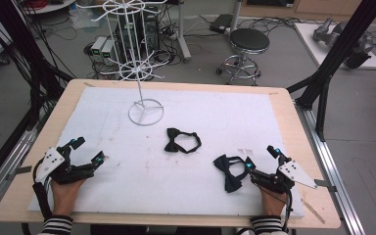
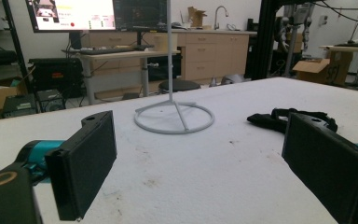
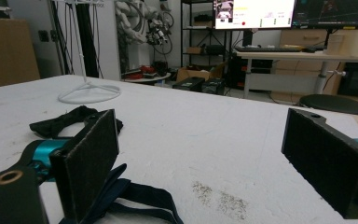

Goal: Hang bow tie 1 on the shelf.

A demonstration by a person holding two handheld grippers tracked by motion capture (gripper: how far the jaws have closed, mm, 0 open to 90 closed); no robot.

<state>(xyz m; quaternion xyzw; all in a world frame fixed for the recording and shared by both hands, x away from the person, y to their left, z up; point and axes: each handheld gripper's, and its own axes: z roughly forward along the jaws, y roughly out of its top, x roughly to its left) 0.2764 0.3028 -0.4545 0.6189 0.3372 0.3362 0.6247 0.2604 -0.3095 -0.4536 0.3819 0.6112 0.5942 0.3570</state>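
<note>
A black bow tie [image 1: 182, 140] lies in the middle of the white mat [image 1: 127, 186], just in front of the white wire rack's ring base [image 1: 146, 112]. A dark navy bow tie [image 1: 228, 171] lies at the front right. My right gripper [image 1: 261, 157] rests open on the mat, its left fingertip right beside that tie. In the right gripper view the navy strap [image 3: 140, 196] runs out from under the left jaw, and the black tie [image 3: 70, 120] lies farther off. My left gripper [image 1: 89, 150] stands open at the front left, holding nothing. Ahead of it are the rack base [image 2: 174, 117] and the black tie [image 2: 289, 116].
The rack's thin pole [image 1: 138, 63] rises from the ring to wire arms above the table's far edge. The wooden table rim [image 1: 293, 112] borders the mat. A black stool [image 1: 248, 41] and black frame struts [image 1: 330, 63] stand beyond the table.
</note>
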